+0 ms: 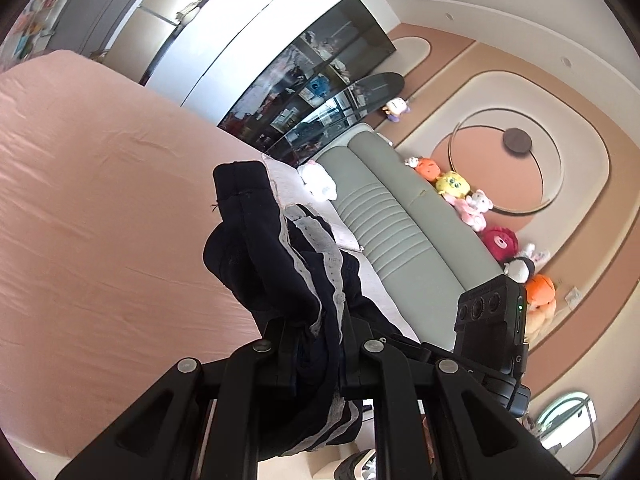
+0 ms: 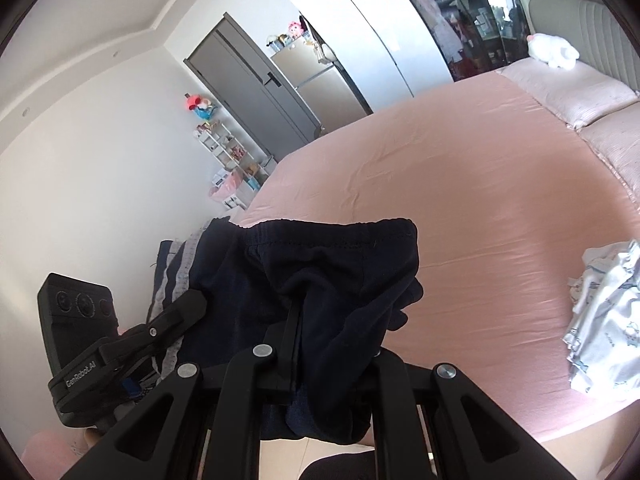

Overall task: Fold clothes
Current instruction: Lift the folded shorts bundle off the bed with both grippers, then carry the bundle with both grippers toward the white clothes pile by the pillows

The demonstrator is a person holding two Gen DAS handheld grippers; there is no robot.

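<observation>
The left hand-held gripper (image 1: 316,332) is clenched on a pair of dark navy shorts with grey-white side stripes (image 1: 280,248); the striped fabric bunches between its black fingers and rises in front of the lens. The right hand-held gripper (image 2: 320,344) grips the same navy shorts (image 2: 320,264) near the elastic waistband, which drapes over its fingers. The garment hangs in the air between the two tools, above the near edge of the pink-sheeted bed (image 2: 460,184). A crumpled white printed garment (image 2: 604,316) lies on the bed to the right, well apart. Plush toys (image 1: 472,196) line the grey-green padded headboard (image 1: 384,208).
</observation>
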